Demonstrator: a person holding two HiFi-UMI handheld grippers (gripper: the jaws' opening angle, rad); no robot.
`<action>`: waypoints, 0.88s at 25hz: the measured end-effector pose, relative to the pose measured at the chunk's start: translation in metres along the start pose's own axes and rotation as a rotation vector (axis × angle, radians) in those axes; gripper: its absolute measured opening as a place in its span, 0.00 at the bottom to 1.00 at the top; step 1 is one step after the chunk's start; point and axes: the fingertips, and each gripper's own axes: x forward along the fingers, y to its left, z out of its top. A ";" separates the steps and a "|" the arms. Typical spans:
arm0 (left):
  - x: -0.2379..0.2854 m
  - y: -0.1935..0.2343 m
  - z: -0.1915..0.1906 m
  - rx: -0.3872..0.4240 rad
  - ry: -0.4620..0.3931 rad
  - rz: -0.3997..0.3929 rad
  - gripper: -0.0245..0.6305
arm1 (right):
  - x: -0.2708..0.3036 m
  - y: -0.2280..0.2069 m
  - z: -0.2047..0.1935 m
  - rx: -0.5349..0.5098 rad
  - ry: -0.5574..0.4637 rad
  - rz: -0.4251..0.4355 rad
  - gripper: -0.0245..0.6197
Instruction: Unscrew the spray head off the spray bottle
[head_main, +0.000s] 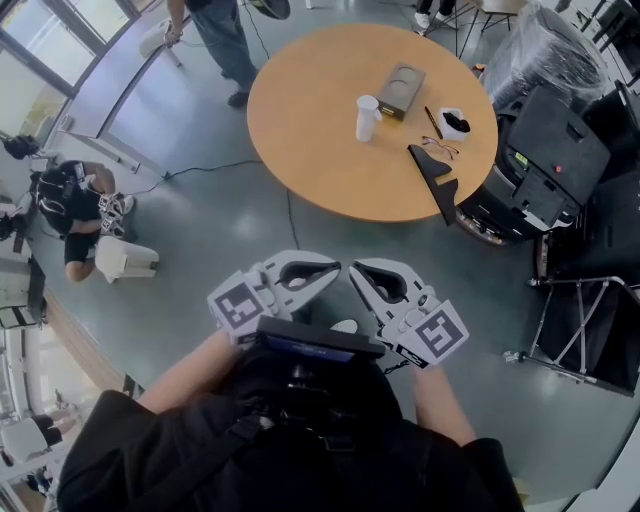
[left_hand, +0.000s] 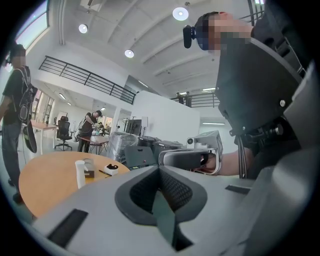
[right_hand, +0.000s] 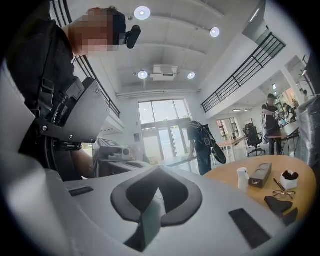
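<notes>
Both claws sit low in the head view, left gripper and right gripper pressed together on nothing; the small white plastic spray bottle stands upper centre on the round wooden table. Left gripper view: bottle at mid-left, well apart. Right gripper view: bottle at right. Judging by this, unscrewing has not begun.

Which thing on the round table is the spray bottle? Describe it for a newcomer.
Look at the big round wooden table. Near its middle, next to a dark flat box, stands the spray bottle. It is the only tall, upright, all-white item; everything else there sits low.
</notes>
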 end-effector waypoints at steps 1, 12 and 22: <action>0.000 0.003 0.000 0.001 -0.002 -0.003 0.04 | 0.002 -0.001 -0.001 -0.002 0.004 0.000 0.05; -0.010 0.066 0.018 0.033 -0.036 -0.115 0.04 | 0.053 -0.030 0.011 -0.019 -0.001 -0.088 0.05; -0.026 0.165 0.026 0.034 -0.039 -0.159 0.04 | 0.133 -0.078 0.009 -0.030 0.020 -0.166 0.05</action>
